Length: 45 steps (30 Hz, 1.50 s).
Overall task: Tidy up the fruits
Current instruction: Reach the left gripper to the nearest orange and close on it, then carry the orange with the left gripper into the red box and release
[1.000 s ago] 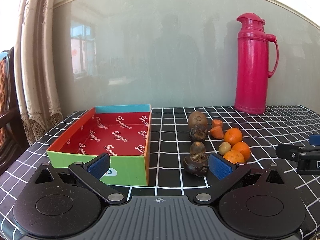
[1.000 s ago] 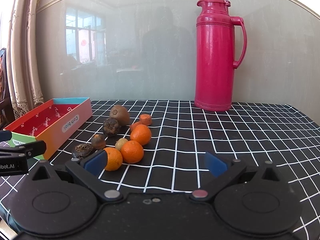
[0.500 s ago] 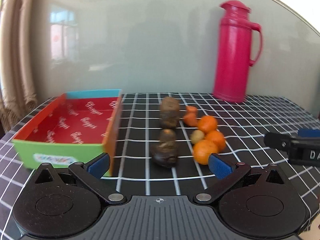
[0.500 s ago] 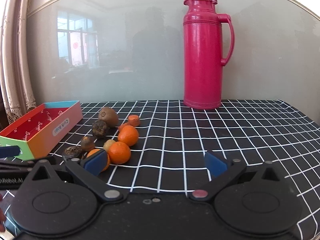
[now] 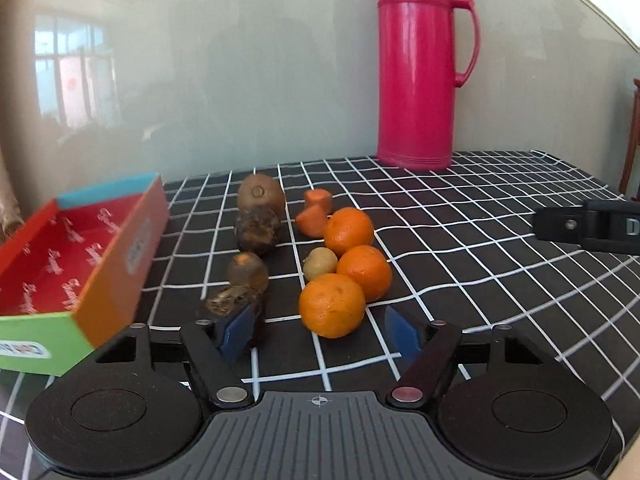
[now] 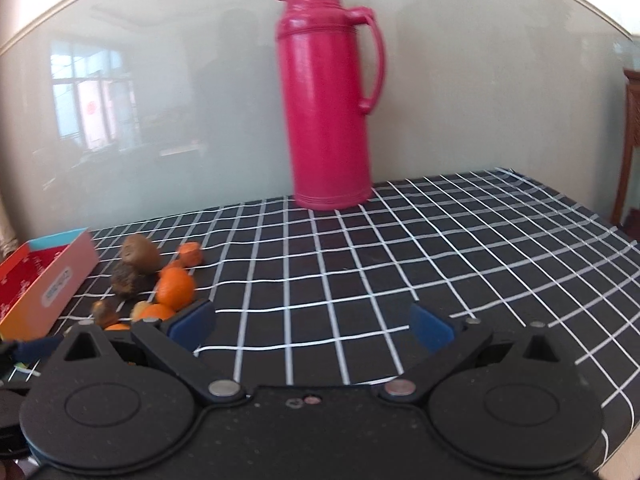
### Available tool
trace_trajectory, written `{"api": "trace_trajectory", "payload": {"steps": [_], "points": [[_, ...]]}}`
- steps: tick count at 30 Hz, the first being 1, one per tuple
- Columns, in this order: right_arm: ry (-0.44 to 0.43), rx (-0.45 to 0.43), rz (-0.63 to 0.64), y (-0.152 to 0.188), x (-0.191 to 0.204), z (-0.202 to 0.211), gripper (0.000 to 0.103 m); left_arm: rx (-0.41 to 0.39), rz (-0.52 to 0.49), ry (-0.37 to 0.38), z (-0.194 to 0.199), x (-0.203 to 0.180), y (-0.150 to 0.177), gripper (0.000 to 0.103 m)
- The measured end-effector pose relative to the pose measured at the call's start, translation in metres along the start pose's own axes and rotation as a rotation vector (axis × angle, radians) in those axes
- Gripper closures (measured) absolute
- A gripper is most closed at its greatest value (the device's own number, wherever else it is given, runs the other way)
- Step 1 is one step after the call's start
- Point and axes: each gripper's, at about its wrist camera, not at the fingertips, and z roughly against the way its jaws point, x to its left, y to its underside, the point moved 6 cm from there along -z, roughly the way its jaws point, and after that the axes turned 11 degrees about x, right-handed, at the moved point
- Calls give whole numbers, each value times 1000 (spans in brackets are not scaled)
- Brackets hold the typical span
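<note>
A pile of fruit lies on the black grid cloth: three oranges, the nearest orange (image 5: 332,306) just ahead between my left gripper's fingers, a kiwi (image 5: 261,193), dark wrinkled fruits (image 5: 257,229), a small yellowish fruit (image 5: 320,263) and carrot-coloured pieces (image 5: 316,208). A red-lined open box (image 5: 76,256) stands to the left. My left gripper (image 5: 320,330) is open, its tips either side of the nearest orange. My right gripper (image 6: 312,326) is open and empty over bare cloth, with the fruit (image 6: 174,286) to its left.
A tall pink thermos (image 5: 418,68) stands at the back by the glossy wall, also in the right wrist view (image 6: 326,96). The right gripper's finger (image 5: 588,226) shows at the right edge of the left wrist view. The table edge runs along the right.
My left gripper has swung right and forward, from the dark fruit by the box to the nearest orange. My right gripper has drifted right; the fruit now sits further left in its view.
</note>
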Motion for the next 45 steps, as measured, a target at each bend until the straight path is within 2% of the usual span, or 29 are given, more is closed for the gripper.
{"api": "trace_trajectory", "payload": {"steps": [6, 9, 10, 11, 17, 22, 28, 36, 45], "points": [[7, 26, -37, -1, -12, -12, 0, 29, -16, 8, -19, -13, -6, 31], [11, 35, -41, 0, -14, -15, 0, 58, 8, 22, -27, -11, -7, 56], [9, 35, -44, 0, -14, -15, 0, 58, 17, 29, -27, -9, -7, 62], [9, 36, -47, 0, -15, -16, 0, 58, 16, 28, -26, -8, -6, 63], [11, 36, -38, 0, -14, -16, 0, 42, -13, 24, -17, -7, -2, 63], [11, 43, -35, 1, -9, -17, 0, -31, -13, -4, 8, 9, -3, 63], [-2, 42, 5, 4, 14, -16, 0, -121, 56, -92, 36, 57, -6, 63], [-36, 45, 89, 7, 55, -18, 0, -170, 164, -177, 51, 123, -6, 63], [-67, 54, 150, 9, 86, -26, 0, -152, 254, -261, 46, 181, -3, 63]]}}
